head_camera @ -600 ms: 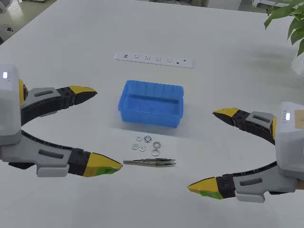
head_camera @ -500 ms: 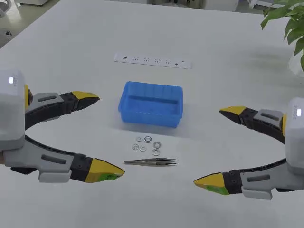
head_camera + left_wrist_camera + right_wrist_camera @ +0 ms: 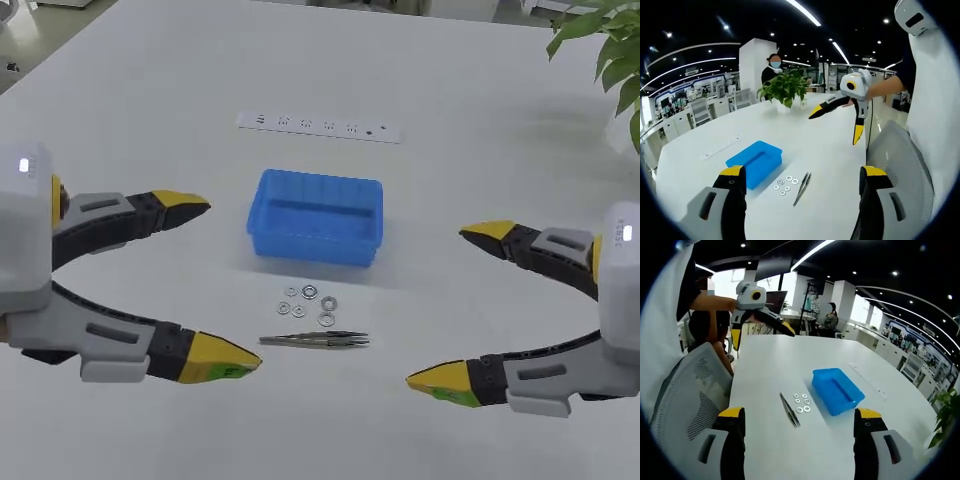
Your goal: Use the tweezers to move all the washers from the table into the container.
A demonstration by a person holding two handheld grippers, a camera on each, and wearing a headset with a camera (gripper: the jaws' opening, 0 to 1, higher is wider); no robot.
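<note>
Several small metal washers (image 3: 308, 303) lie in a loose cluster on the white table, just in front of a blue plastic container (image 3: 316, 216). Steel tweezers (image 3: 314, 340) rest flat right below the washers. My left gripper (image 3: 205, 280) hovers open to the left of them, holding nothing. My right gripper (image 3: 465, 305) hovers open to the right, also holding nothing. From the left gripper view, the washers (image 3: 785, 184), tweezers (image 3: 802, 188) and container (image 3: 754, 162) sit ahead. In the right gripper view the washers (image 3: 802, 402), tweezers (image 3: 790, 416) and container (image 3: 837, 390) lie ahead.
A white power strip (image 3: 318, 127) lies beyond the container. A green plant (image 3: 600, 45) stands at the table's far right corner. A mesh office chair (image 3: 687, 390) is at the near table edge. People stand in the room behind.
Both grippers stay open and almost still; the right one has sunk slightly in the picture. The headset view has shifted a little. Washers, tweezers and container have not moved.
</note>
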